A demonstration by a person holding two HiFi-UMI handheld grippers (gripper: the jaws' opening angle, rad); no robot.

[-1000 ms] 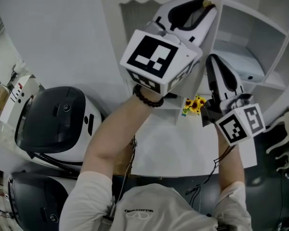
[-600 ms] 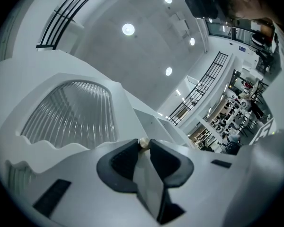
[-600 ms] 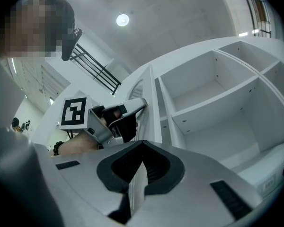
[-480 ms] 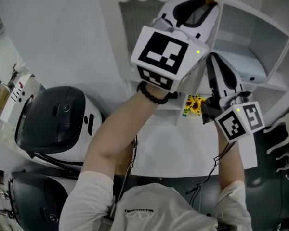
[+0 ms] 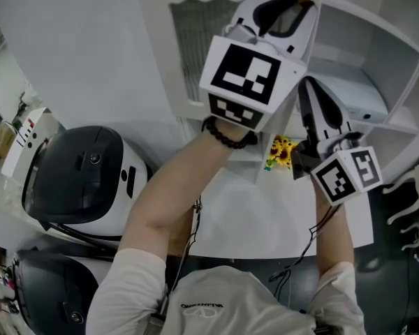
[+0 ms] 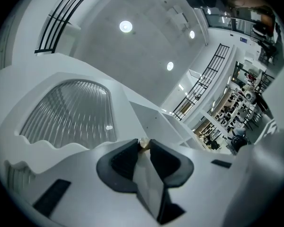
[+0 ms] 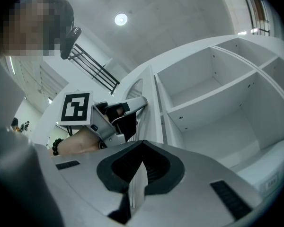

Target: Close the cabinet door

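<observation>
The white cabinet door (image 5: 195,44) has a ribbed glass panel (image 6: 71,112) and stands partly open, left of the open shelves. My left gripper (image 5: 302,2) is raised high and shut on the door's small golden knob (image 6: 144,144), which shows pinched between the pad tips. Lower and to the right, my right gripper (image 5: 309,89) points up at the shelves, jaws together and empty. From the right gripper view, the left gripper (image 7: 132,105) sits against the door's edge (image 7: 150,103).
The cabinet's open shelves (image 5: 366,61) fill the upper right, with a white box (image 5: 356,100) on one. Below lies a white tabletop (image 5: 265,218) with small yellow flowers (image 5: 281,151). Two black-and-white domed appliances (image 5: 77,180) stand at the left.
My left gripper has shifted a little to the right with the knob, and more of the ribbed door panel shows. The right gripper has hardly moved.
</observation>
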